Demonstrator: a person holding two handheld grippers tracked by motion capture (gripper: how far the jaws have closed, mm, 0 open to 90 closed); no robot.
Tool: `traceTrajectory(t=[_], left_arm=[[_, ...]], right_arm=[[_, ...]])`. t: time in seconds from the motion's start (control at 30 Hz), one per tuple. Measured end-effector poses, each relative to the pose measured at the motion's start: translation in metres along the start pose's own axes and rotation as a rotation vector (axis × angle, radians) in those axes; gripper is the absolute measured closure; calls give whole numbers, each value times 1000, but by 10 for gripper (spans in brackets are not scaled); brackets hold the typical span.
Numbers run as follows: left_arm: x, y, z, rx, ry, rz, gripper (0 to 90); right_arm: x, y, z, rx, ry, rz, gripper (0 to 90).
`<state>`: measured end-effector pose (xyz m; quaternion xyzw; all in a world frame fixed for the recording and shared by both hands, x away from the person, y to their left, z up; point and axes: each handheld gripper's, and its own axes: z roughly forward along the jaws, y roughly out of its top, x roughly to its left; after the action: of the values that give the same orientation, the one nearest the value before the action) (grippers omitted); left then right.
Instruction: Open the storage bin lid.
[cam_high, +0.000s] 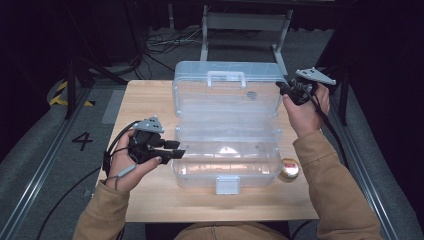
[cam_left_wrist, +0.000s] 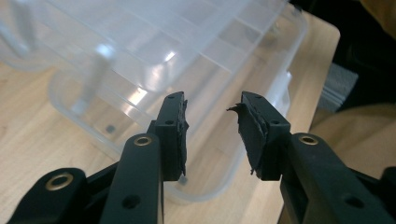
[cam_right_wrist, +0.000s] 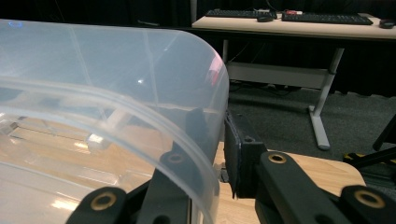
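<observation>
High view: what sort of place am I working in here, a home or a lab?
Most likely a lab or recording studio, not a home. Black curtains close off the space, loose cables run over grey carpet, and a number four is marked on the floor. A desk with keyboards stands behind.

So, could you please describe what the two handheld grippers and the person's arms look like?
Both are black two-jaw tools. The left gripper and the right gripper each carry a grey three-cornered plate on top and trail a black cable. Their jaw arms have brass-ringed holes, and the dark rubber pads look frayed at the edges. The person wears tan long sleeves.
</observation>
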<state>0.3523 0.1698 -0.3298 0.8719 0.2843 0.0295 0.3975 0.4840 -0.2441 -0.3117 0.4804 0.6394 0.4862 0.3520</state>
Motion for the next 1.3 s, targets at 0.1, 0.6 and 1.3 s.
traceTrajectory(t=[0.1,0.6,1.3], left_arm=[[0,-3,9,44,-17,0,622],[-1,-13,50,211,-101,31,625],[-3,-23,92,320,-140,122,661]], right_arm=[[-1,0,2,2,5,4,796],[-4,3,8,17,17,16,791],[-6,5,14,28,20,19,789]])
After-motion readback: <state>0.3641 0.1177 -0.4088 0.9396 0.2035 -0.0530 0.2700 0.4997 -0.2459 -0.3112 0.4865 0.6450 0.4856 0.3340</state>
